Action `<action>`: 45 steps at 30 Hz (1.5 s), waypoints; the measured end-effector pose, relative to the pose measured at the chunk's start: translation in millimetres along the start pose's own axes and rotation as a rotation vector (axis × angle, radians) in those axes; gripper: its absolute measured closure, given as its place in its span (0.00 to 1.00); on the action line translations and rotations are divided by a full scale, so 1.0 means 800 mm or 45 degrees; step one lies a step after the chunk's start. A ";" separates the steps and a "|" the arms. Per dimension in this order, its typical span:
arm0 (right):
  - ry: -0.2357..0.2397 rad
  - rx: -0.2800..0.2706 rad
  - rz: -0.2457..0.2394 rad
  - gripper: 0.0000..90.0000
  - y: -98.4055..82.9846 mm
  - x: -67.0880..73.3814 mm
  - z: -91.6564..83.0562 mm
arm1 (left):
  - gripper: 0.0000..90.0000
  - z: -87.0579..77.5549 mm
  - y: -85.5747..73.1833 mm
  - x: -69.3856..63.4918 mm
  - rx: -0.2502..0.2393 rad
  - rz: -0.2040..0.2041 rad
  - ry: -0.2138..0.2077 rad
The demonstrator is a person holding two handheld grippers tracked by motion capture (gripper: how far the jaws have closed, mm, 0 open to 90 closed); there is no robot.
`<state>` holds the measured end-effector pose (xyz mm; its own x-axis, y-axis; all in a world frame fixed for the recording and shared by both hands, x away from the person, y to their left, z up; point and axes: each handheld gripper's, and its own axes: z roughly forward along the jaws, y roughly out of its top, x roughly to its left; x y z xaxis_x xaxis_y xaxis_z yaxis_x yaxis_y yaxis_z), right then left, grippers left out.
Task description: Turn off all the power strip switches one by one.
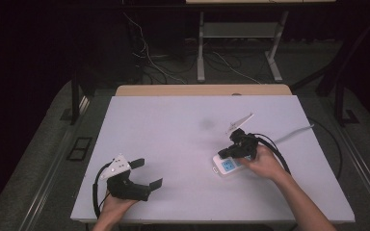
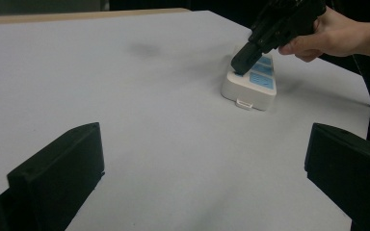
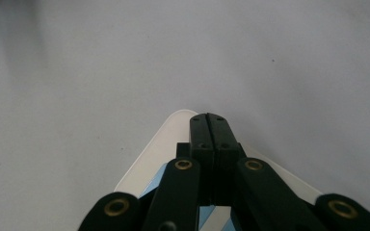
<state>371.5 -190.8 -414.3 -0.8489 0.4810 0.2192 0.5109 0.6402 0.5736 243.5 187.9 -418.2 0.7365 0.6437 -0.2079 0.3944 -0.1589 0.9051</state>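
Right claw (image 1: 225, 153) clenched, tip seemingly touching the white power strip (image 1: 227, 166); left claw (image 1: 147, 173) released, well apart.

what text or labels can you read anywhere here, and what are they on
No text can be read in these pictures.
The white power strip has blue socket panels; any markings on them are too small and blurred to read.
The left gripper and right gripper carry no legible label.
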 end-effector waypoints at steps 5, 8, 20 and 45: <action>0.013 -0.007 0.003 1.00 -0.001 -0.002 0.000 | 0.00 -0.001 0.000 0.001 -0.001 -0.002 0.003; 0.007 0.002 -0.003 1.00 0.001 -0.001 0.000 | 0.00 -0.001 0.000 0.001 -0.001 -0.002 0.003; 0.008 -0.011 0.034 1.00 0.000 -0.007 -0.008 | 0.00 -0.001 0.000 0.003 -0.002 -0.004 0.002; -0.216 -0.269 0.191 0.39 -0.029 -0.010 -0.092 | 0.00 -0.001 0.001 0.000 -0.015 -0.007 -0.009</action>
<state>356.9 -253.3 -371.4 -0.7225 0.6650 0.1893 0.5742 0.4246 0.7000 243.3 188.3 -417.6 0.7382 0.6392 -0.2155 0.3919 -0.1464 0.9083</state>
